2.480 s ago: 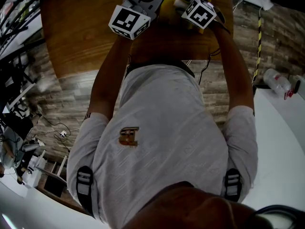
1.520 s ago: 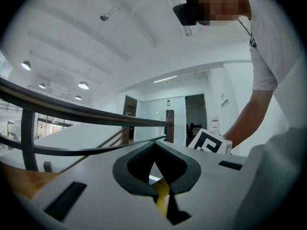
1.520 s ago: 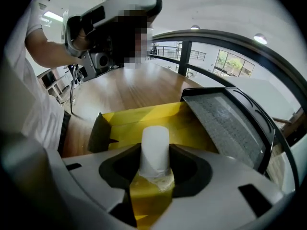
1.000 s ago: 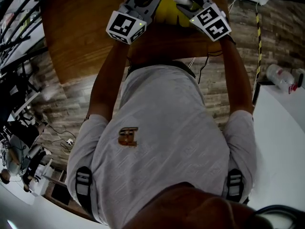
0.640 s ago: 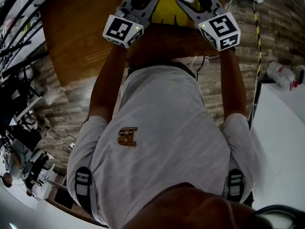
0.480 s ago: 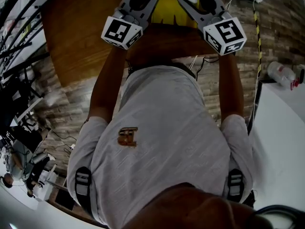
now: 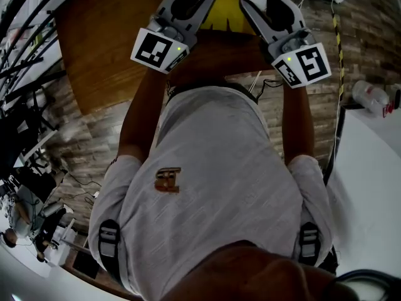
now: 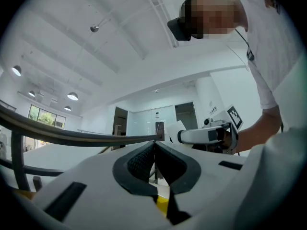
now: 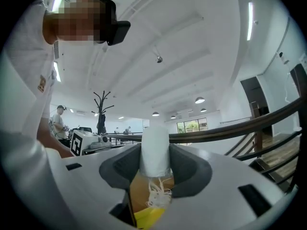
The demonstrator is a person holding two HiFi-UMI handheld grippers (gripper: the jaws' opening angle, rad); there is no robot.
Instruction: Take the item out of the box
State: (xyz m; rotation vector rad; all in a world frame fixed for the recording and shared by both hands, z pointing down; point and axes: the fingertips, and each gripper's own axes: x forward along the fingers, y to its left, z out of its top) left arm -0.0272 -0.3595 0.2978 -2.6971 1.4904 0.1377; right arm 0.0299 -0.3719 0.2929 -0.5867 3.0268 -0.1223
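Right gripper (image 9: 154,153) clamped on white item (image 9: 154,140), held at 12 o'clock above yellow box (image 7: 223,14). Left gripper (image 8: 154,150) clenched, nothing seen between pads. Extraction judged nearly done; setting-down left.

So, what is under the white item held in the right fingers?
Frayed white threads hang from the item, with the yellow box below. The right gripper covers the rest of the box.

We're seeing white ceiling (image 9: 192,42), round lamps (image 9: 200,100) glowing, windows (image 9: 192,126) bringing daylight, coat stand (image 9: 101,110); we're looking down on wooden table (image 7: 100,42), plank-patterned floor (image 7: 81,130).
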